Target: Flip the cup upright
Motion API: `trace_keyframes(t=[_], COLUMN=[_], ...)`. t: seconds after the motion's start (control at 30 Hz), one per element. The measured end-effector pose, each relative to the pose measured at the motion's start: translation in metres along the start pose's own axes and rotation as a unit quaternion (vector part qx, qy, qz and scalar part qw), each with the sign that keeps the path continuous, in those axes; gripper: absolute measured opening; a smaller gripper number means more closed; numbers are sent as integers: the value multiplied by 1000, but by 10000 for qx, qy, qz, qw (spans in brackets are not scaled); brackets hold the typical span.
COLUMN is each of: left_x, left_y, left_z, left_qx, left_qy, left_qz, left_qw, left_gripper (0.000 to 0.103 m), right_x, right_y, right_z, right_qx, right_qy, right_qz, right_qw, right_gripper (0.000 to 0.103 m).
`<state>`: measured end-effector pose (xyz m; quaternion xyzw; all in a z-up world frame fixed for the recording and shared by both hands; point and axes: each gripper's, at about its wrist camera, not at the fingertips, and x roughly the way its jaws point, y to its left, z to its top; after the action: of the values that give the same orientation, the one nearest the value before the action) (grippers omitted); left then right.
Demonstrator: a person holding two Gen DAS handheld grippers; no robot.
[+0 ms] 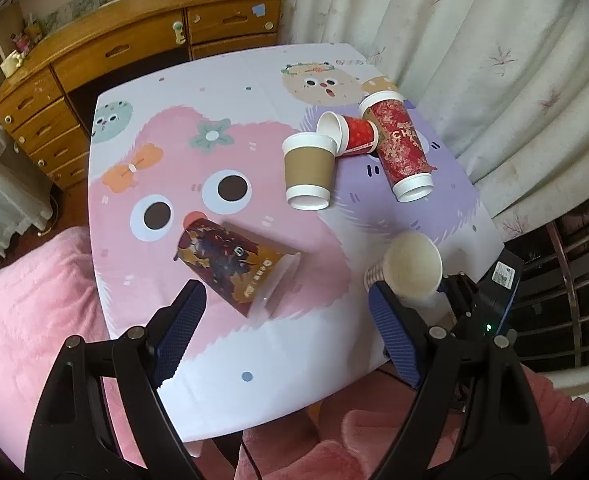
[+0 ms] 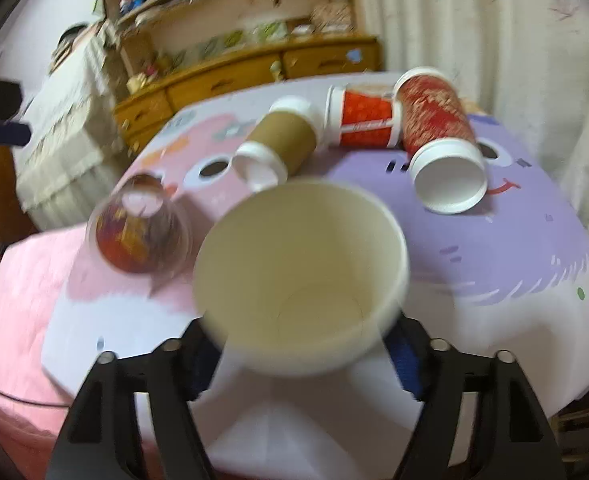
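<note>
My right gripper [image 2: 302, 344] is shut on a cream paper cup [image 2: 300, 276], held above the table's near right edge, tilted with its mouth towards the camera. It also shows in the left wrist view [image 1: 412, 266], with the right gripper [image 1: 474, 296] behind it. My left gripper [image 1: 282, 332] is open and empty just before a dark printed cup [image 1: 234, 264] lying on its side, also seen in the right wrist view [image 2: 138, 228].
A brown-sleeved cup [image 1: 308, 172], a small red cup [image 1: 350, 134] and a tall red patterned cup [image 1: 400, 148] lie on their sides at the table's far right. The cartoon tablecloth [image 1: 214, 184] covers the table. A wooden dresser [image 1: 134, 40] stands behind, curtains [image 1: 474, 40] at right.
</note>
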<state>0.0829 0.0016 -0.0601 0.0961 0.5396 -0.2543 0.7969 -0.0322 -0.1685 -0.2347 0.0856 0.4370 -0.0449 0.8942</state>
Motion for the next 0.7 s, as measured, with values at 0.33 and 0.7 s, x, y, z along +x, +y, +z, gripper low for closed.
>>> trace_keyframes(t=[0.33,0.7], left_x=[5,-51], left_y=[-40,-114], left_z=[10,3], left_qx=[-452,-1520], left_qy=[-185,-906], left_qz=[474,1002], left_qw=[9977,9791], left_gripper=[82,82], right_x=[-38,-129], right_y=[-37,-105], right_z=[27,103], right_qx=[-626,-15], right_qy=[1891,2446], right_qz=[922,1104], right_qw=[9756,9633], right_gripper=[98,103])
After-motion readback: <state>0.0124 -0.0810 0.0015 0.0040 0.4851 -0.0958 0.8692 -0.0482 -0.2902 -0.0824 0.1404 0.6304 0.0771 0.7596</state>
